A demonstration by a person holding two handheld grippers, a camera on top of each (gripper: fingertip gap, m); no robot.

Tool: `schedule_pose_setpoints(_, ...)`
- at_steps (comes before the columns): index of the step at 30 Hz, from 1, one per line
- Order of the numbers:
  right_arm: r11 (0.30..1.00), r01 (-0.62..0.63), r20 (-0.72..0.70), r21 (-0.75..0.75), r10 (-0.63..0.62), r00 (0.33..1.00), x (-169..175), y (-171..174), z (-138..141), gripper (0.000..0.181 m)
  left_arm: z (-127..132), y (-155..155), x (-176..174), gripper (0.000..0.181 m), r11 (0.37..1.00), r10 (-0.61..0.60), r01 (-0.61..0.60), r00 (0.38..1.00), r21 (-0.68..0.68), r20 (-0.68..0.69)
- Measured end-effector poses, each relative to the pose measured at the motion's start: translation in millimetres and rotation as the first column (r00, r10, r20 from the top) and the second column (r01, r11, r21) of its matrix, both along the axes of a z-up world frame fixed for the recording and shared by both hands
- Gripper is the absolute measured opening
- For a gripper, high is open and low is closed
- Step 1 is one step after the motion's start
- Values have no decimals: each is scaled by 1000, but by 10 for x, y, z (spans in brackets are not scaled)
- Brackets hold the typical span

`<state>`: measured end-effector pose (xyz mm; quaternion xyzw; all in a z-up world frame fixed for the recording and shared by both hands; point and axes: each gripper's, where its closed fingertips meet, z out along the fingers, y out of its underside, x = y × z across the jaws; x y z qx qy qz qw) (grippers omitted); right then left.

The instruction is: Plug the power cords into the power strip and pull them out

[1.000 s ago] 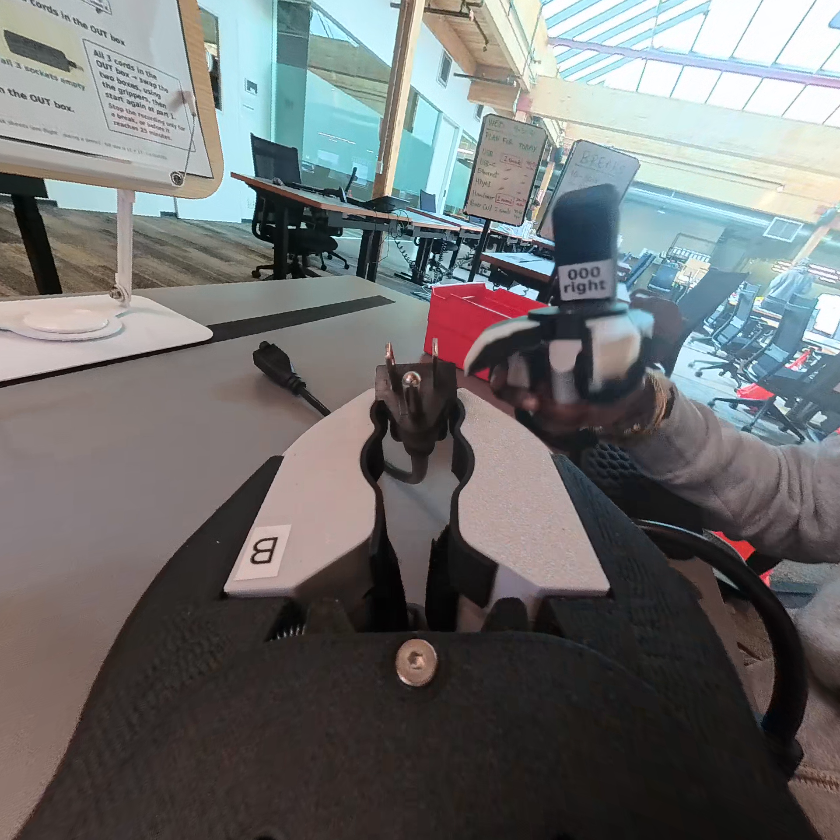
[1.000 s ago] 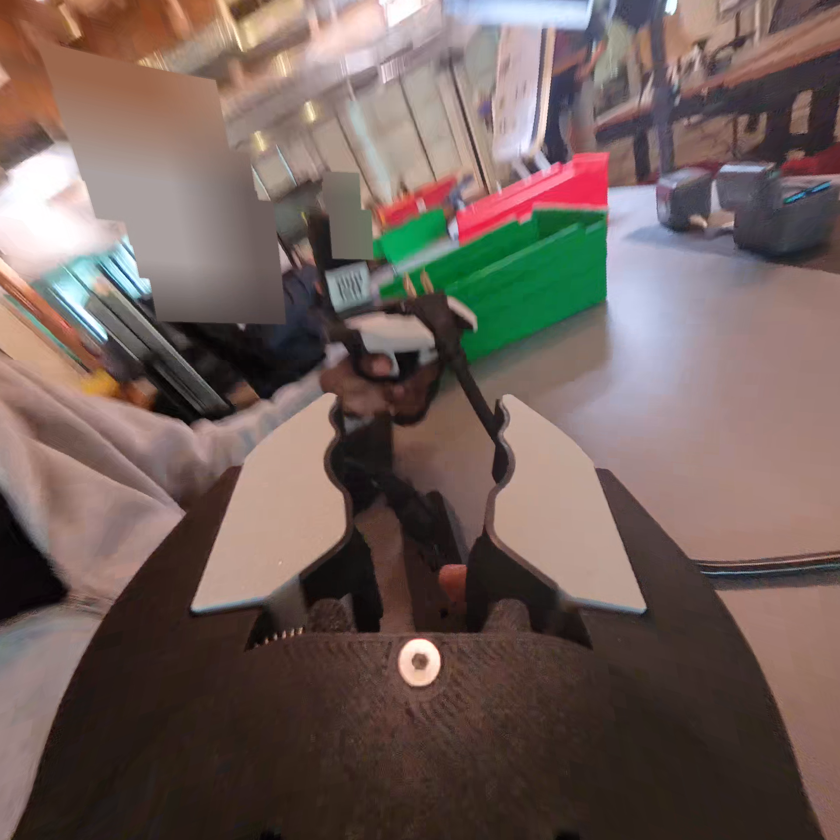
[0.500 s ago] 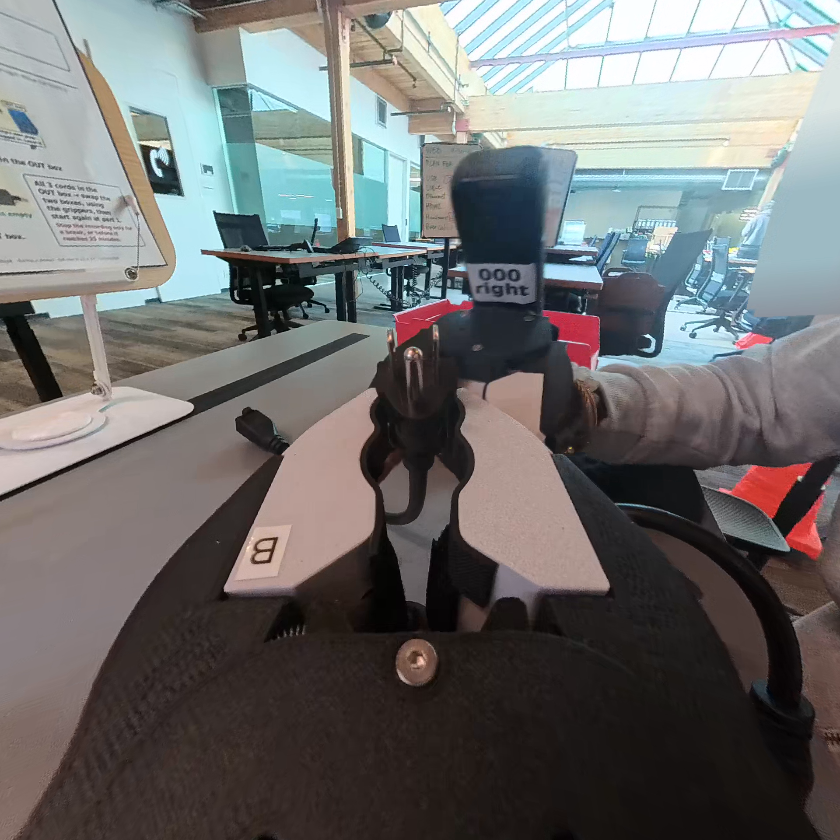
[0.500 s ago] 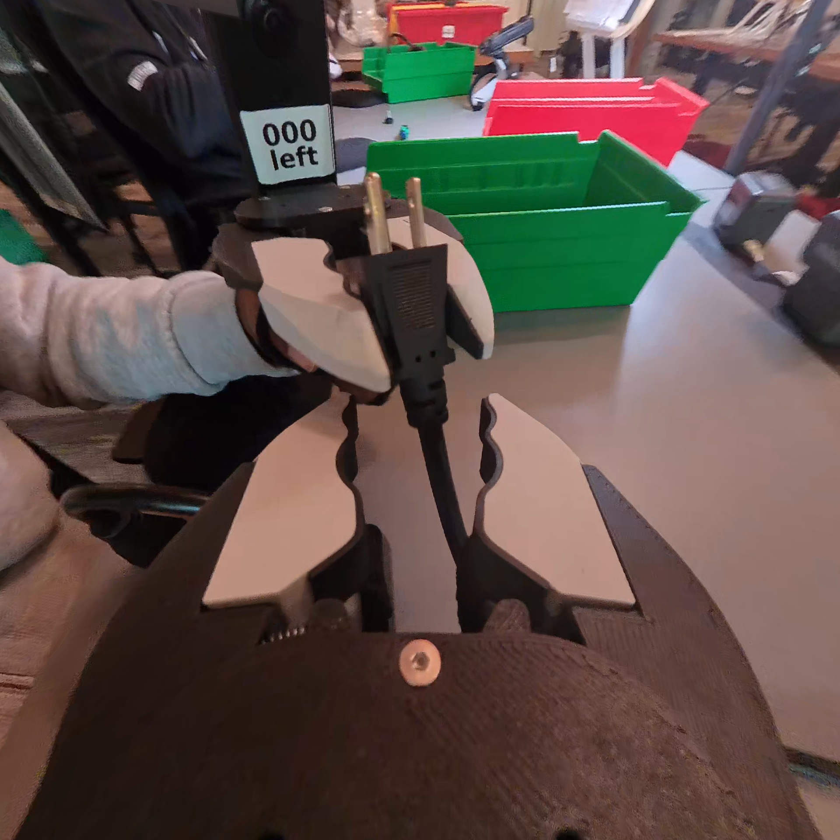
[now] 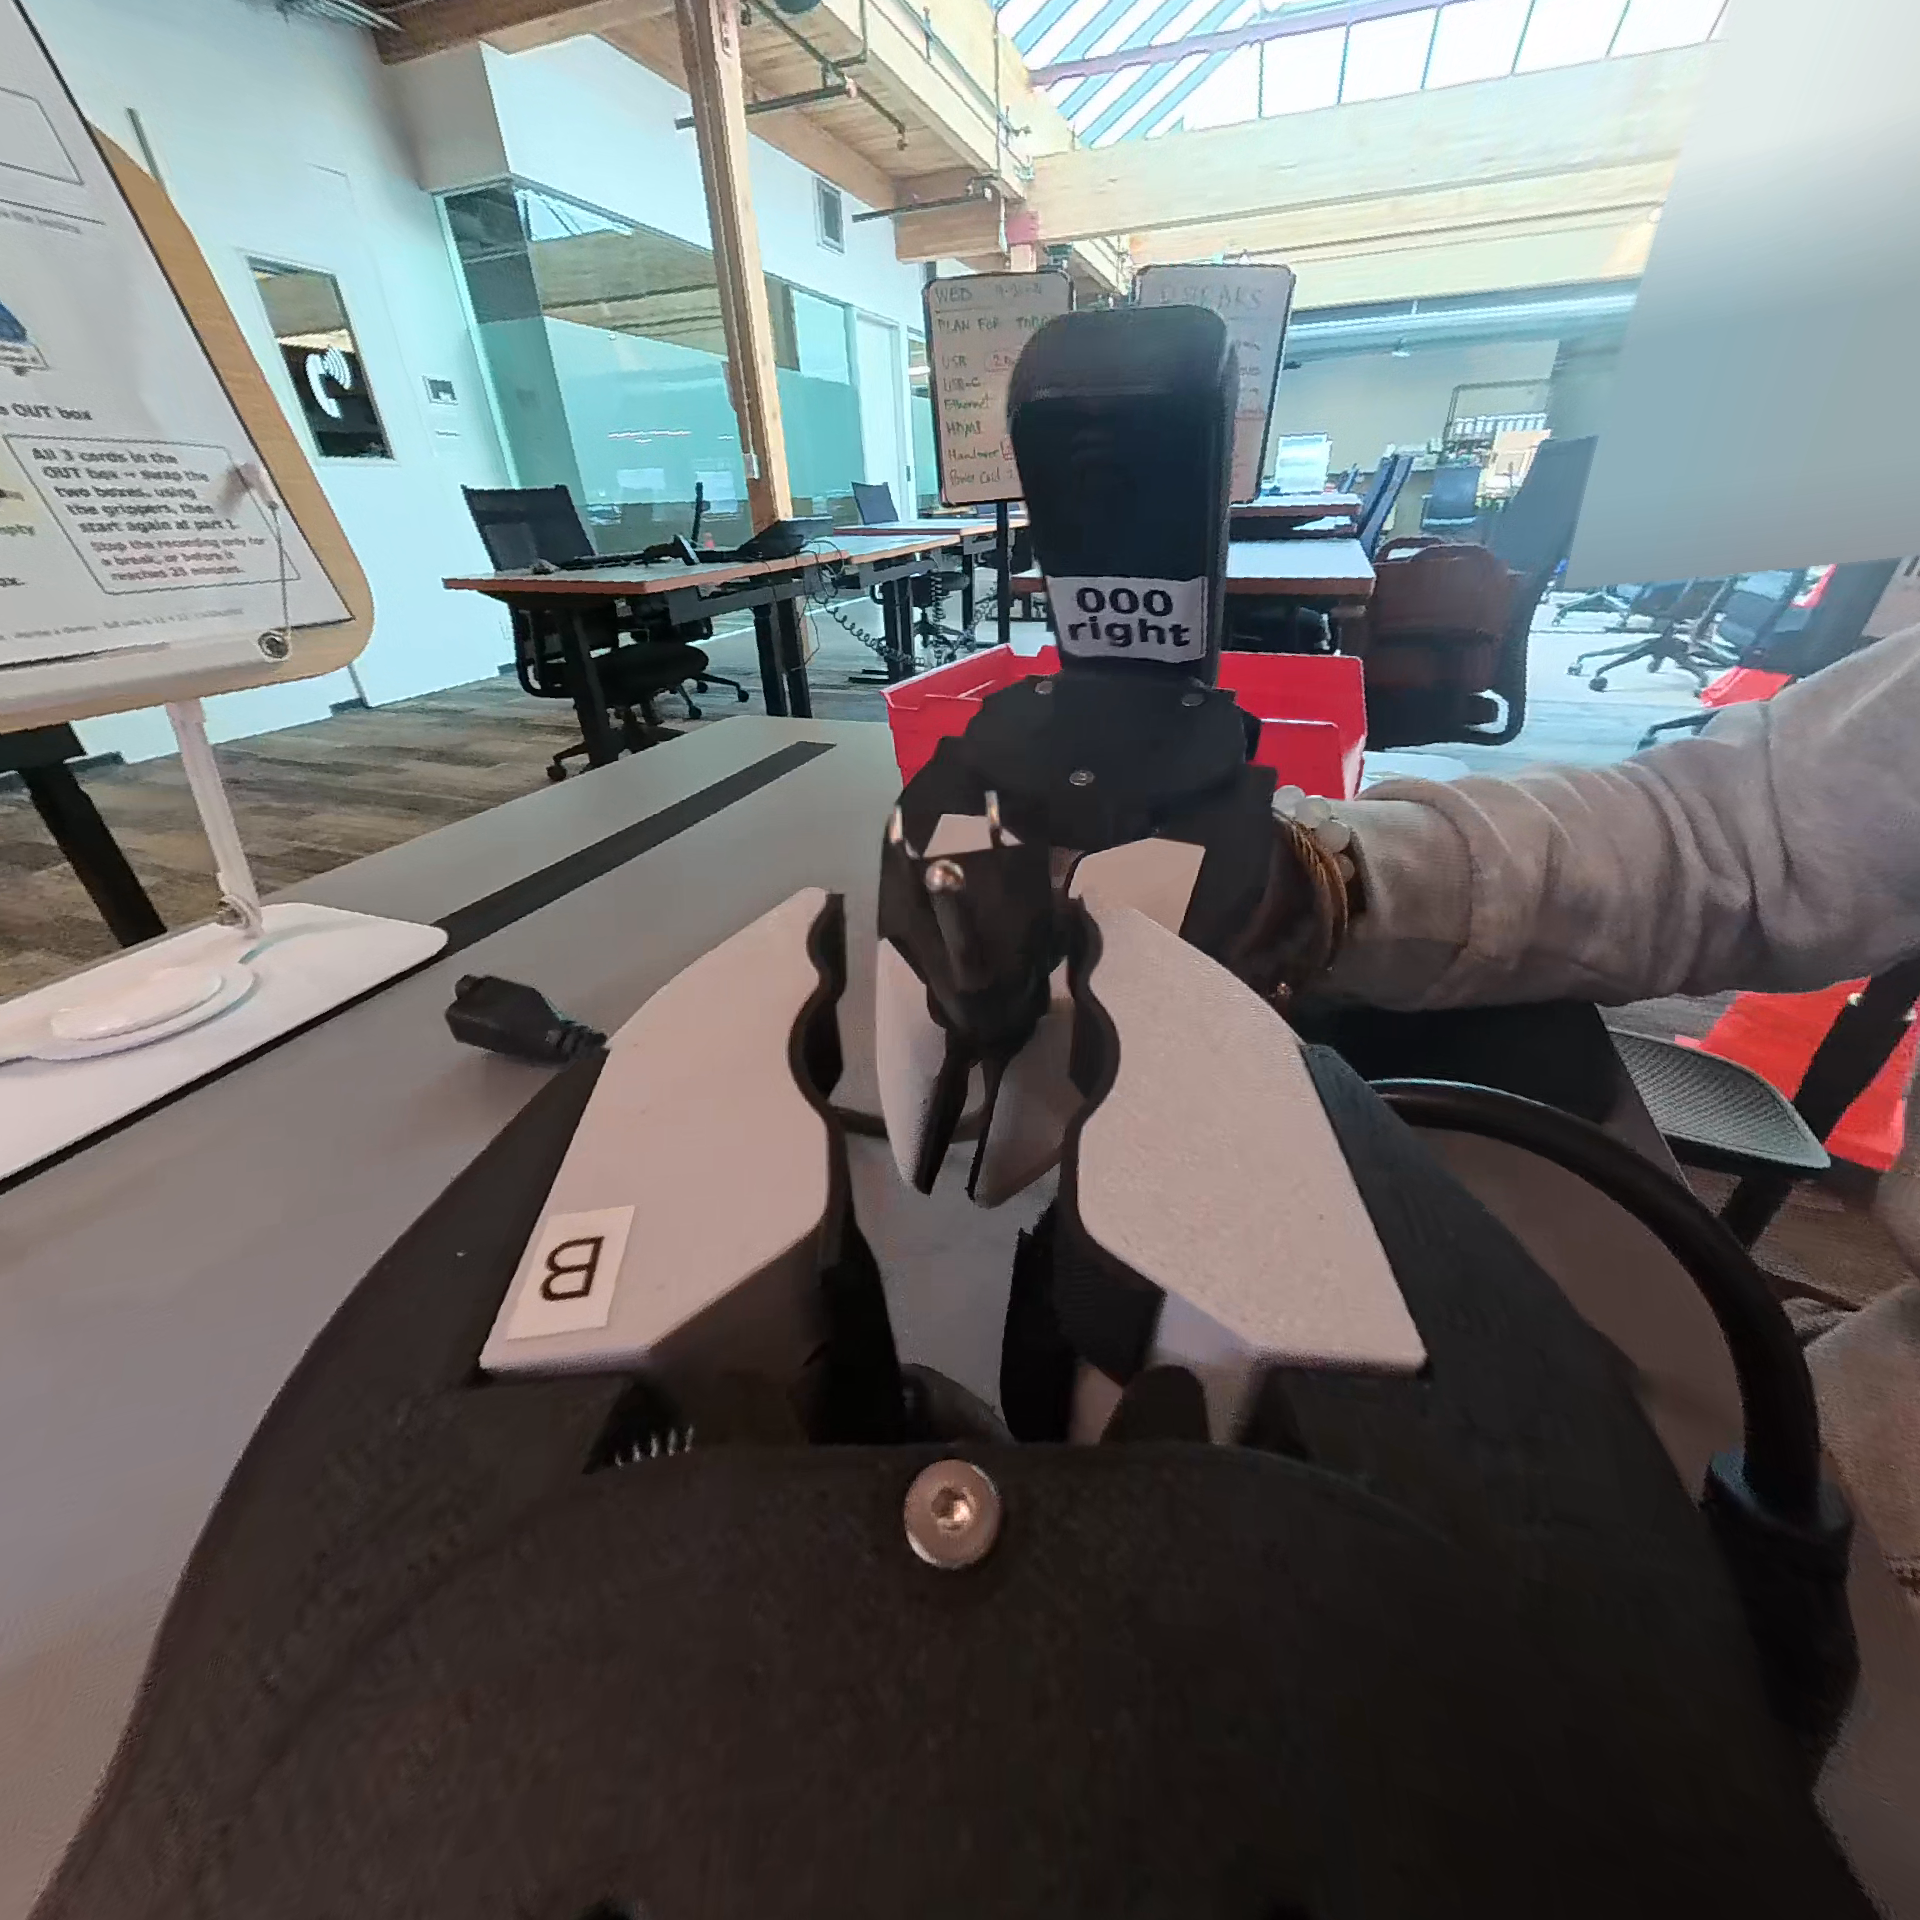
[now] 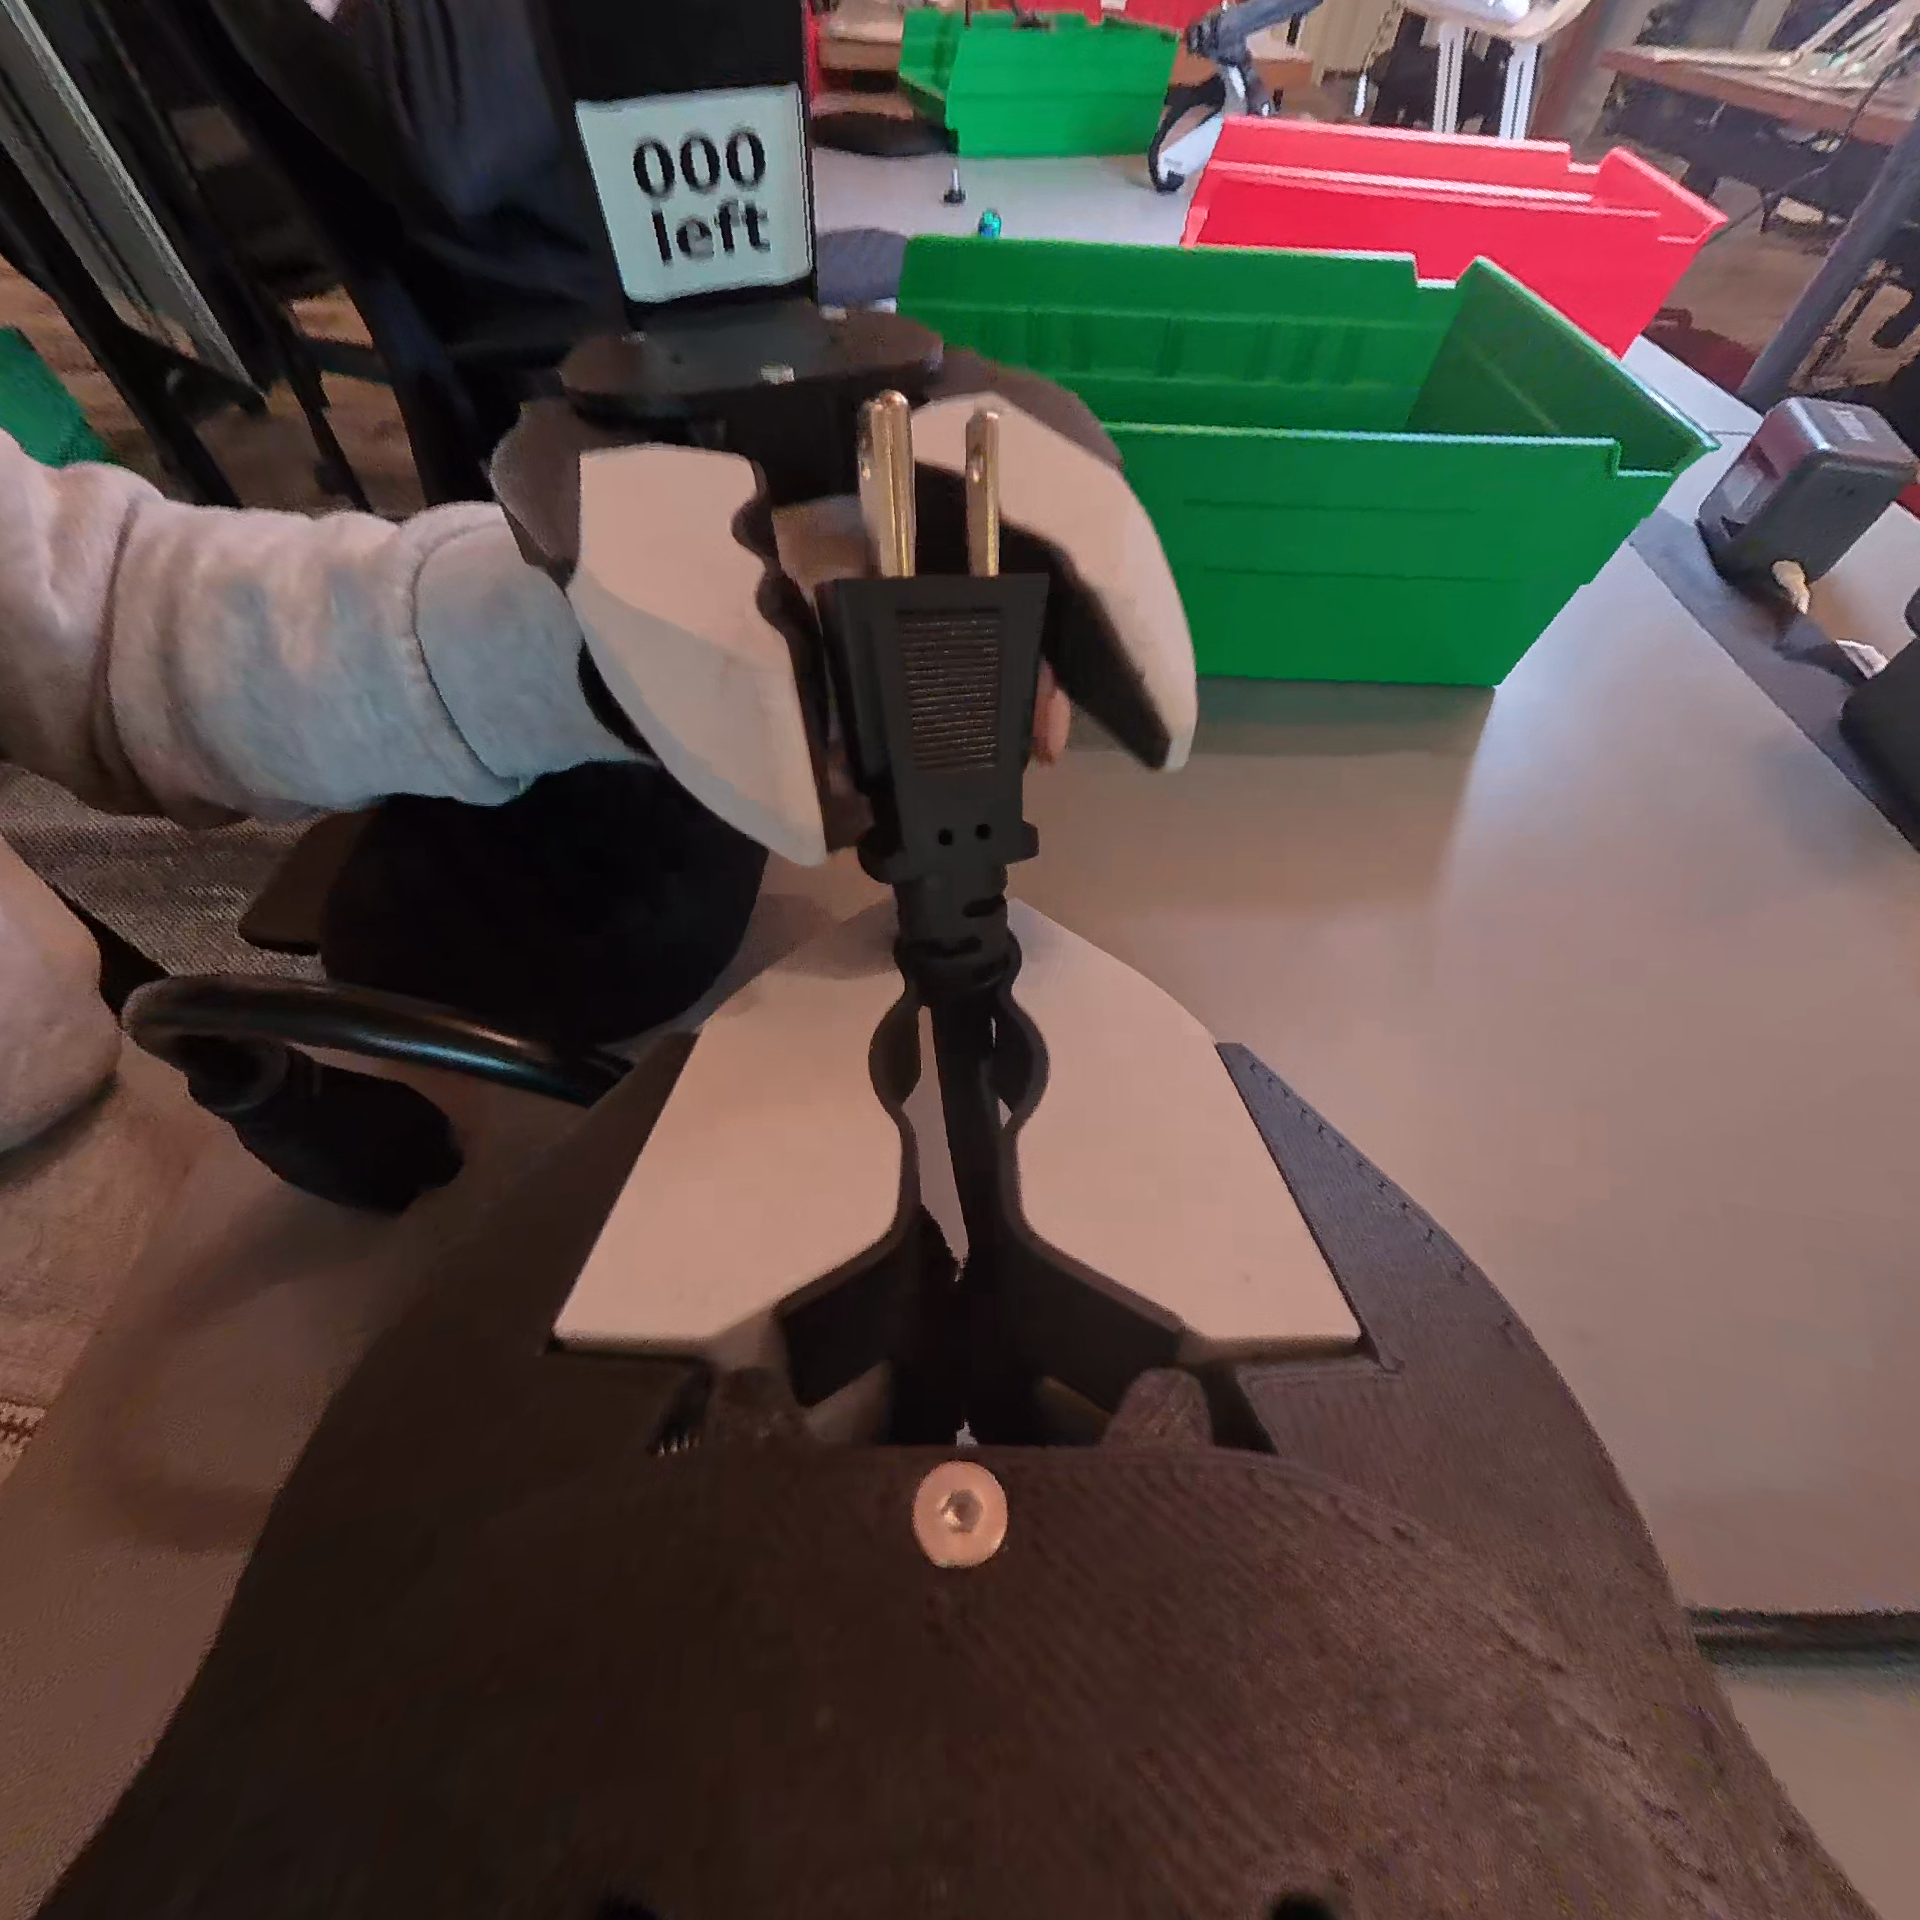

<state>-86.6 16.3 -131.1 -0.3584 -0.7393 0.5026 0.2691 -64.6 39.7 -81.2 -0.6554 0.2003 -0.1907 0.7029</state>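
A black three-prong plug [image 6: 940, 675] stands prongs up above the grey table [image 6: 1455, 1039]. My right gripper [image 6: 961, 1013] is shut on the cord's strain relief just below the plug body. My left gripper [image 5: 961, 935] faces it, jaws open, its fingers [image 6: 686, 644] on either side of the plug. In the left wrist view the plug [image 5: 961, 935] sits in the gap between my open fingers, with the right gripper [image 5: 961, 1174] behind it. The cord's other connector [image 5: 509, 1023] lies on the table. No power strip is in view.
A green bin [image 6: 1351, 582] stands behind the plug, with a red bin [image 6: 1455, 208] beyond it. Another red bin [image 5: 1299, 707] is at the table's far edge. An instruction board on a white stand [image 5: 156, 468] is at the left. Dark devices [image 6: 1808, 488] sit at the right. Tip to tip, the grippers are about 5 cm apart.
My right gripper moved in and shut on the cord below the plug. My left gripper, which was shut on the plug, has opened.
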Motion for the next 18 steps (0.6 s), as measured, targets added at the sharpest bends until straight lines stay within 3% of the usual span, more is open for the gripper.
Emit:
schedule_pose_setpoints(7, 994, 28, 33, 105, -31, 999, 49, 87, -69, 9, -45, -21, 16, 28, 999, -13, 12, 1000, -51, -19)
schedule_pose_setpoints(18, 999, -25, 15, 26, 25, 1000, 105, 23, -79, 10, -68, -56, 92, 27, 999, -48, 46, 996, -21, -76)
